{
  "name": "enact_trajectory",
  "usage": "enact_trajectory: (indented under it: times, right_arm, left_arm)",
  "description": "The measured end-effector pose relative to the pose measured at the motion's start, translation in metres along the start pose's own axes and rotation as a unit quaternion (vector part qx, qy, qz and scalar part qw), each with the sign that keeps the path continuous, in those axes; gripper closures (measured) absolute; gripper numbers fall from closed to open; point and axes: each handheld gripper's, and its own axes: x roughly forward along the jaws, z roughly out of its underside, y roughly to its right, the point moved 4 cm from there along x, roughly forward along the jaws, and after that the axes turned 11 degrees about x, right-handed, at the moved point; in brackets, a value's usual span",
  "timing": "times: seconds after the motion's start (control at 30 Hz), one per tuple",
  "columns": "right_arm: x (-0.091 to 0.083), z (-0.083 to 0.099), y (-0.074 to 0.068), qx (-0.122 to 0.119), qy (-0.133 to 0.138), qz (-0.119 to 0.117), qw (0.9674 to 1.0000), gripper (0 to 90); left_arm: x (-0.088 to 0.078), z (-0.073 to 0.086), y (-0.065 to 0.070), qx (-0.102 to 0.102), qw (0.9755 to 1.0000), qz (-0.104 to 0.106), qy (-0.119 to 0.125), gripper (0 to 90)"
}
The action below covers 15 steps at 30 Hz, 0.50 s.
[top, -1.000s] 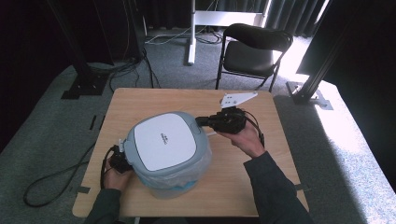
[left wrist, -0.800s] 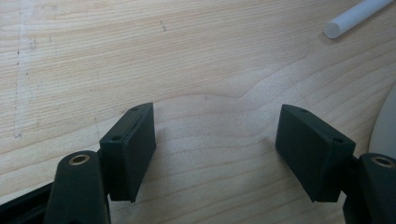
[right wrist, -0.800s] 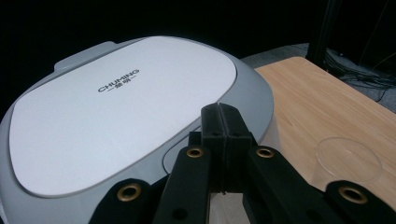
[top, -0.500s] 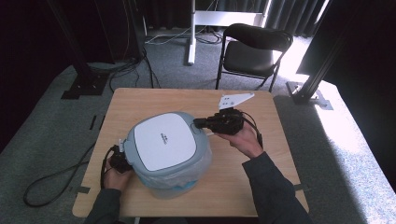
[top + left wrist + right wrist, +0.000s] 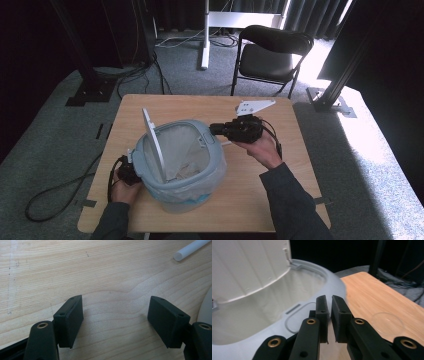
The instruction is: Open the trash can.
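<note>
Bin point(image 5: 214, 150) on the table point(image 5: 280, 195), lined with a pale bag point(image 5: 187, 147), lid point(image 5: 152, 142) standing upright on edge at its left rim, mouth open to the top.

Right gripper point(image 5: 216, 129) at the bin's right rim, pointing level across the mouth towards the lid, long axis in line with the bin's width. Jaws near together with a narrow slot left, just been opening, nothing between them. Tips just above the outlined press panel point(image 5: 298, 317) on the rim (touching or a shade clear: cannot tell).

Left gripper point(image 5: 115, 305) low at the bin's left side, jaws spread wide over bare wood, gripping nothing. From above, largely hidden behind the bin wall and the raised lid.

Judged: nearer to the bin's opening, the right; anything meant for the bin to go over that right rim, leftwards from the tips and down.

Bin's floor out of sight under the folds of the bag. White tube point(image 5: 190, 248) on the wood by the bin's left side, cut off by the frame. Faint clear disc point(image 5: 388, 323) on the table to the bin's right, hard to make out.
</note>
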Motion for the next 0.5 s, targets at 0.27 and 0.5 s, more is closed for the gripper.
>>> enact_trajectory:
  times: [0.27,0.5]
  right_arm:
    - [-0.007,0.001,0.012,0.012,0.007,0.025,0.9996,76.3]
    - [-0.007,0.004,0.024,0.020,0.010,0.048,0.9986,72.7]
  left_arm:
    - [0.000,0.000,0.000,0.000,1.0000,0.000,0.000,28.7]
    - [0.000,0.000,0.000,0.000,1.0000,0.000,0.000,28.7]
